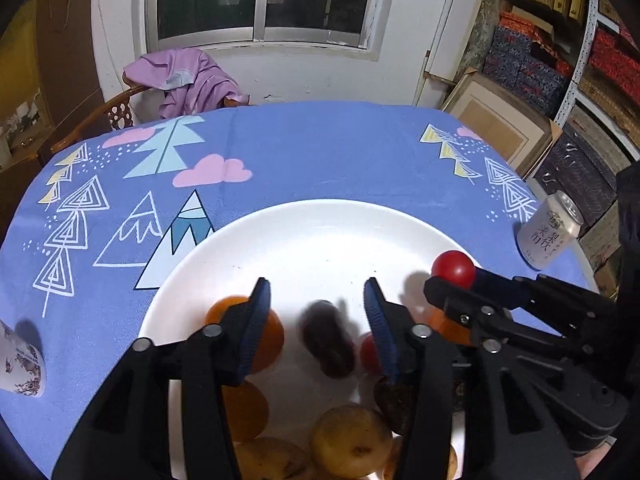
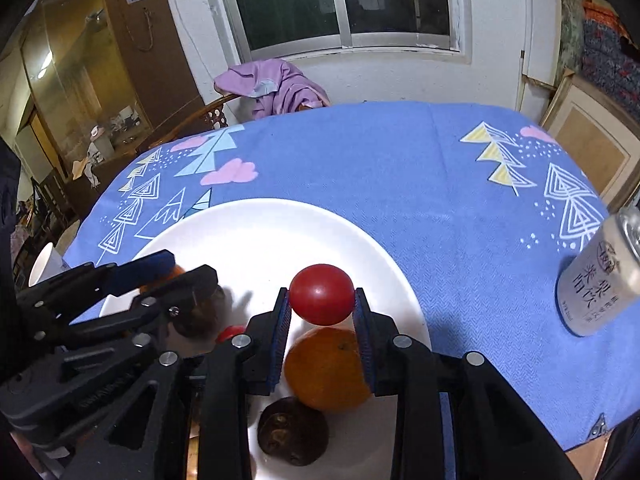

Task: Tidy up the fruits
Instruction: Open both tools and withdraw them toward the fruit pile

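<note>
Table under blue patterned cloth [image 1: 328,152]. On it: white plate [image 1: 320,232] near the front edge, can [image 1: 550,232] at right. Patterned cup [image 1: 20,356] at left.

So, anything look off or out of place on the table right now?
Only the dark brown fruit under the open left gripper: it's blurred, apparently dropping or rolling on the white plate. The right gripper grips a red tomato cleanly. Nothing spilled.

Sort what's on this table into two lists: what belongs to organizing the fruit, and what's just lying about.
Job:
- white plate
- red tomato, clamped in the right gripper
- oranges
- dark brown fruits
- yellow-brown fruits
- left gripper, open

Lying about:
- drink can
- patterned cup
- purple cloth
</note>
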Available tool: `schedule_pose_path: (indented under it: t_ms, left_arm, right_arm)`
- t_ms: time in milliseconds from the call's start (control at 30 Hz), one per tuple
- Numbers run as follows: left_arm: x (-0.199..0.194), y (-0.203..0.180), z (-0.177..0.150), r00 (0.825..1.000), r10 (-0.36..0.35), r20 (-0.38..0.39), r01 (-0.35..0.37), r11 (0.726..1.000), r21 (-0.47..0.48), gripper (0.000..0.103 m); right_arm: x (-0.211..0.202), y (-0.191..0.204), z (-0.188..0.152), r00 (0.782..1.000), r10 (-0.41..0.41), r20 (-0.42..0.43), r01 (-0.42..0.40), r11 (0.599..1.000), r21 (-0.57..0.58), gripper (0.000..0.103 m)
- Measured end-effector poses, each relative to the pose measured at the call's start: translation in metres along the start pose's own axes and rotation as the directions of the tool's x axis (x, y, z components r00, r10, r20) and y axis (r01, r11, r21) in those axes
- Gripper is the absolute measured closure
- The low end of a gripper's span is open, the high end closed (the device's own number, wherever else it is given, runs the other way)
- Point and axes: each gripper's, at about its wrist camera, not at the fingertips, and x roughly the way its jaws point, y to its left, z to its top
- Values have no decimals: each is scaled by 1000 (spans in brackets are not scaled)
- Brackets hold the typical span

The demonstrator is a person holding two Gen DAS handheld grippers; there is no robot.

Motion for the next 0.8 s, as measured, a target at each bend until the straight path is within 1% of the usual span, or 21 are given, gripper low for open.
schedule_pose_path:
  t_ms: [67, 133, 167, 200, 233, 267, 300, 333, 367, 400, 467, 500, 533, 600, 667, 700, 733, 800]
  left_arm:
    - [-8, 2, 0, 1000, 2, 13, -2, 1000, -15, 40]
    - [-20, 4, -2, 1000, 1, 24, -1, 1000, -18, 40]
    - [-32, 5, -4, 999, 7, 38, -6, 1000, -18, 38]
    - [-44, 7, -7, 998, 21, 54, -20, 1000, -16, 31]
    - [-55, 8, -9, 997, 33, 68, -32, 999, -16, 27]
    - [-72, 10, -13, 994, 53, 96, -52, 999, -17, 23]
    - [-87, 11, -18, 991, 64, 117, -63, 998, -20, 20]
    - [-101, 13, -23, 989, 67, 133, -65, 998, -25, 18]
    - [-117, 15, -32, 987, 62, 147, -58, 998, -34, 13]
    - [-130, 17, -40, 986, 60, 158, -53, 998, -44, 12]
    - [-153, 20, -59, 985, 52, 167, -42, 997, -63, 12]
    - [-164, 21, -72, 985, 43, 168, -31, 997, -72, 12]
    - [-171, 21, -84, 985, 40, 168, -28, 997, -74, 11]
    - [-189, 20, -118, 979, 58, 194, -44, 996, -76, 4]
    - [-197, 16, -147, 973, 99, 209, -84, 993, -78, 4]
    - [-198, 14, -160, 973, 98, 209, -87, 994, -64, 4]
    - [-199, 9, -176, 973, 100, 206, -93, 995, -47, 4]
    - [-200, 4, -198, 970, 121, 211, -117, 993, -32, 4]
  right_arm:
    - [-3, -3, 2, 1000, 4, 9, -4, 1000, 13, 70]
    - [-20, -4, 3, 999, 21, 47, -23, 999, 32, 70]
    - [-35, -3, 3, 996, 35, 77, -38, 999, 39, 69]
    - [-48, -2, 3, 994, 47, 103, -52, 998, 42, 58]
    - [-70, 1, 1, 987, 56, 153, -64, 997, 45, 44]
    - [-89, 3, -2, 979, 56, 196, -66, 997, 48, 36]
    - [-107, 6, -5, 970, 53, 237, -66, 997, 47, 26]
    - [-123, 11, -8, 964, 44, 264, -55, 998, 37, 21]
    - [-136, 18, -11, 961, 33, 276, -39, 999, 14, 21]
    - [-150, 25, -16, 956, 31, 290, -28, 1000, -14, 21]
    - [-176, 30, -32, 940, 54, 338, -48, 999, -26, 21]
    - [-191, 32, -47, 927, 78, 366, -72, 997, -32, 21]
    - [-200, 33, -59, 921, 94, 379, -83, 996, -43, 19]
    - [-211, 37, -87, 919, 99, 381, -76, 994, -76, 11]
    - [-215, 36, -116, 914, 79, 397, -53, 996, -78, 9]
    - [-213, 35, -132, 914, 62, 401, -34, 996, -77, 9]
    - [-211, 35, -147, 917, 45, 397, -15, 997, -79, 9]
    - [-202, 34, -172, 931, 9, 366, 23, 996, -84, 9]
